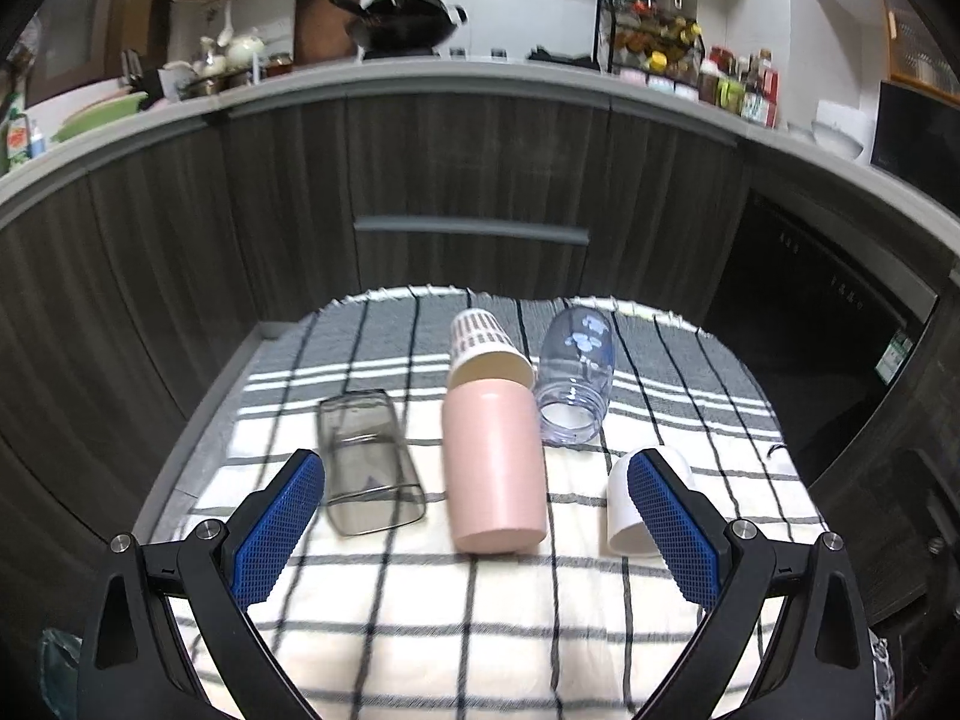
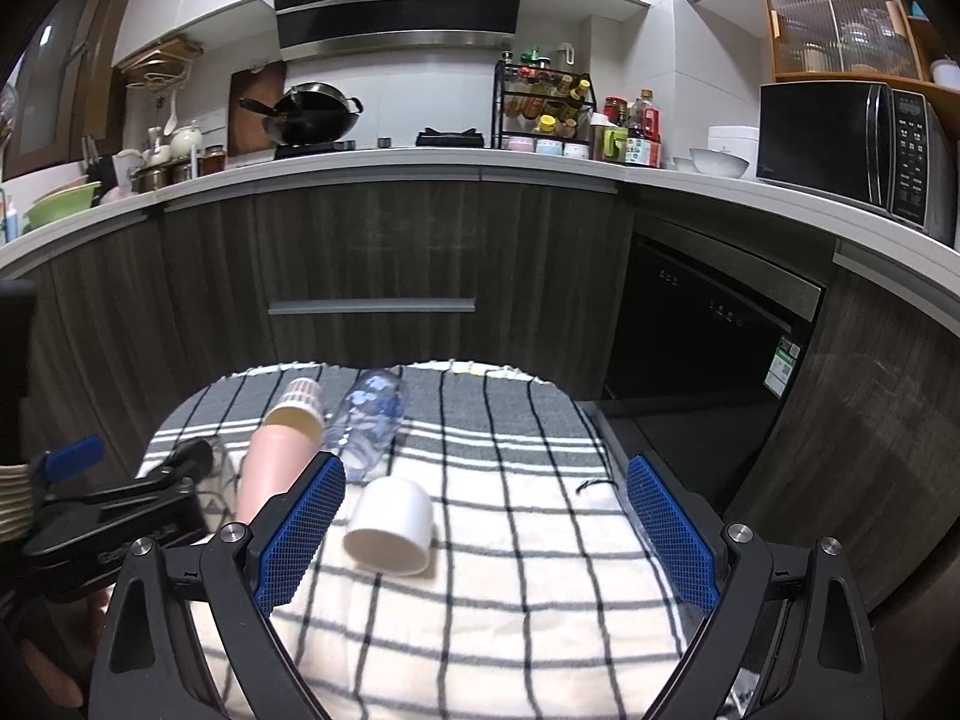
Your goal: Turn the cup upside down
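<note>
Several cups lie on their sides on a checked cloth [image 1: 480, 612]. A tall pink cup [image 1: 493, 468] lies in the middle, a smoky clear glass [image 1: 369, 462] to its left, a white cup [image 1: 630, 504] to its right. Behind are a patterned paper cup [image 1: 483, 342] and a clear blue-printed jar [image 1: 576, 372]. My left gripper [image 1: 477, 474] is open, its blue pads either side of the pink cup, above it. My right gripper [image 2: 483, 480] is open; the white cup [image 2: 393, 525] lies just inside its left finger. The pink cup [image 2: 273, 468] and jar [image 2: 369, 420] show further left.
The cloth [image 2: 510, 540] covers a small table in front of dark wood kitchen cabinets [image 2: 372, 264]. A dishwasher [image 2: 708, 324] stands to the right. The left gripper's body [image 2: 120, 510] shows at the left edge of the right wrist view.
</note>
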`<state>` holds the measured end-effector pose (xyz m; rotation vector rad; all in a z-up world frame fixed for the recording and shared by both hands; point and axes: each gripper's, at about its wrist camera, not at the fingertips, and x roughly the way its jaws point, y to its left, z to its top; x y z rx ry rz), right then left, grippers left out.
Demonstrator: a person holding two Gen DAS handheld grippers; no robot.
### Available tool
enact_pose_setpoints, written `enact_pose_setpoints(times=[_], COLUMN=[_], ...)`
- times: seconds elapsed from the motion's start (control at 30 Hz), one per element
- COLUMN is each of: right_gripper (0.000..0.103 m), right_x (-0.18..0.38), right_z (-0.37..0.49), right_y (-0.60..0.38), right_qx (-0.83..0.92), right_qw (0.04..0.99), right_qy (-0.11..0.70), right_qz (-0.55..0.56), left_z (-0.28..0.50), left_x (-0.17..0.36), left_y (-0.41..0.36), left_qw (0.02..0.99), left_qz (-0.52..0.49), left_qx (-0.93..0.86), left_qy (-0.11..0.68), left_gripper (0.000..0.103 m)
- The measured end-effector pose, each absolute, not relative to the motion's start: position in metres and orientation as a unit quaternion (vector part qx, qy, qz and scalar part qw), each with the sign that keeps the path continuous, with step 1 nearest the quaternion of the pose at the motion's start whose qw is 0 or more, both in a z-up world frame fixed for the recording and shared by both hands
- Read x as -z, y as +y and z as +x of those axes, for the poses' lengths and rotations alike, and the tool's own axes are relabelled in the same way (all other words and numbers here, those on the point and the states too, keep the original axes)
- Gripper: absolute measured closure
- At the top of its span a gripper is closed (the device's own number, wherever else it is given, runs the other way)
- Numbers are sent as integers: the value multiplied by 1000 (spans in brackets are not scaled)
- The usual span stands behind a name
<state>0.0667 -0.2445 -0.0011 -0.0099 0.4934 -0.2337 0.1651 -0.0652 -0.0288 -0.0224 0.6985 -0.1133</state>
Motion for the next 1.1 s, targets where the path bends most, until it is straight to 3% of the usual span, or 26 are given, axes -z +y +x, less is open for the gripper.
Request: enact_pose_setpoints(times=[0.43, 0.9, 1.1], right_gripper=[8, 8, 8], right_x=[21, 49, 57], right_z=[117, 149, 154], right_y=[-268, -273, -276], right_qx=[132, 130, 128], right_qw=[953, 943, 940], right_qy=[273, 305, 316], right_qz=[6, 16, 26], left_z=[239, 268, 273], left_x=[77, 113, 123], left_y=[-98, -104, -102], left_qw=[909, 884, 878], left_qz=[14, 12, 9], left_qx=[61, 64, 62], left_qy=[413, 462, 474], left_gripper=[1, 2, 12])
